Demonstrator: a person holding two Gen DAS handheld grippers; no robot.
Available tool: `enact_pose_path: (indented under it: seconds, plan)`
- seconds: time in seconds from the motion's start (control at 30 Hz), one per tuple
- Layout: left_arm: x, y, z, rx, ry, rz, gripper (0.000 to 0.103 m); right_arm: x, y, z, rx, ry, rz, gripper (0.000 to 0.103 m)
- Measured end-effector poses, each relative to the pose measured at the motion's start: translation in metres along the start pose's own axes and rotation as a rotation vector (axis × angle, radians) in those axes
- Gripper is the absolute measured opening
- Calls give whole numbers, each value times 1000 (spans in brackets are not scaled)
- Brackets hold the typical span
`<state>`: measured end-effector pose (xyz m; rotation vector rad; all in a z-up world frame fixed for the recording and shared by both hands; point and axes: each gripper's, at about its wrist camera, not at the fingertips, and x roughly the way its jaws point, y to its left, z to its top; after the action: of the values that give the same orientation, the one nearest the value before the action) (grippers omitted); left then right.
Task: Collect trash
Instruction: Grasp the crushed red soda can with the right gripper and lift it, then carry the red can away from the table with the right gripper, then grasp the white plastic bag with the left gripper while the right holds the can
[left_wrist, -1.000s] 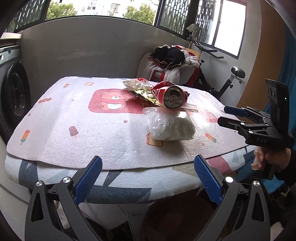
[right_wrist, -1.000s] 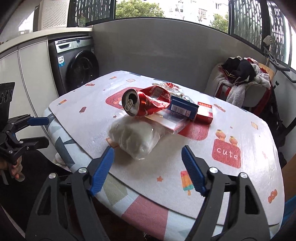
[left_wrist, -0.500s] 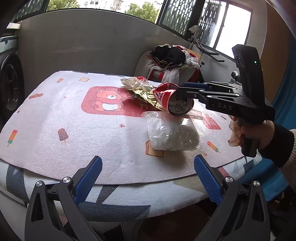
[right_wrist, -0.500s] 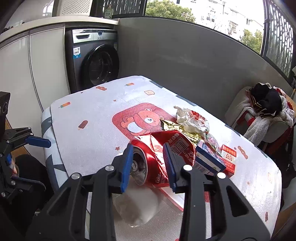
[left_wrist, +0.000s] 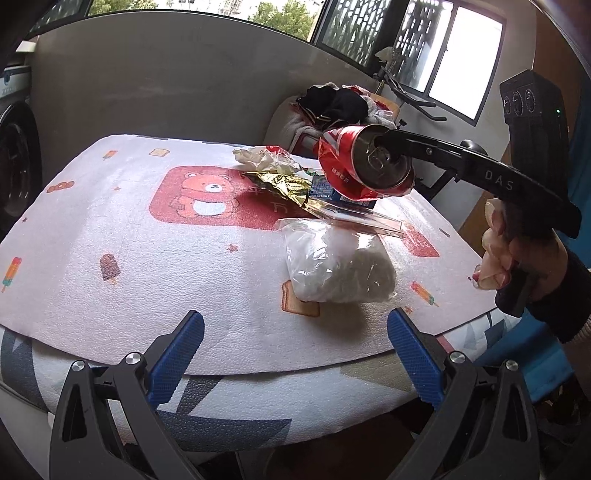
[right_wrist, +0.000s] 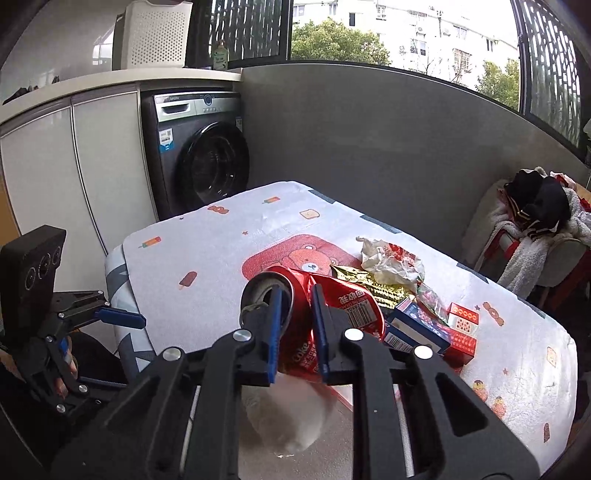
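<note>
A crushed red cola can (left_wrist: 354, 173) hangs above the trash pile on the table (left_wrist: 110, 229), tilted, top end toward the left wrist camera. My right gripper (right_wrist: 295, 295) is closing its jaws on the can (right_wrist: 347, 302) and pinches its wall near the rim. A white plastic bag (left_wrist: 336, 266) lies on the table just below. Behind it lie a gold wrapper (left_wrist: 280, 184), crumpled paper (left_wrist: 266, 160), a blue box (right_wrist: 417, 325) and a red box (right_wrist: 461, 325). My left gripper (left_wrist: 295, 328) stands open at the table's near edge with nothing between its fingers.
A washing machine (right_wrist: 199, 155) and white cabinets stand beyond the table's left end. A chair heaped with clothes (left_wrist: 332, 107) and an exercise bike are at the far right. A grey wall runs behind the table. A clear flat case (left_wrist: 362, 218) lies under the pile.
My right gripper came in from the table's edge, shut on the can and raised it off the pile. The left gripper edged closer to the table.
</note>
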<state>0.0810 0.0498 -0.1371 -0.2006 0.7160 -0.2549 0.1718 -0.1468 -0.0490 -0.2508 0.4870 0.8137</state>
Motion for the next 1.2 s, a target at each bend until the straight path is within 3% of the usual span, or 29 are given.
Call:
enact_pose_path:
  seconds: [0.17, 0.47, 0.7, 0.97, 1.07, 1.2]
  plan:
    - [12, -9, 9, 5, 25, -34, 97, -38, -23, -10, 84, -55, -87, 19]
    - [50, -25, 27, -19, 97, -94, 97, -76, -48, -64, 179, -19, -231, 19]
    - [83, -48, 39, 16, 152, -63, 97, -90, -51, -100, 238, -11, -254, 19]
    - [122, -39, 61, -67, 210, 32, 97, -93, -58, -119, 273, 0, -295, 19]
    - [139, -41, 55, -47, 264, 5, 97, -93, -60, -124, 292, 3, -299, 19]
    - [137, -41, 45, -30, 250, -19, 76, -94, -60, -129, 306, 3, -293, 19]
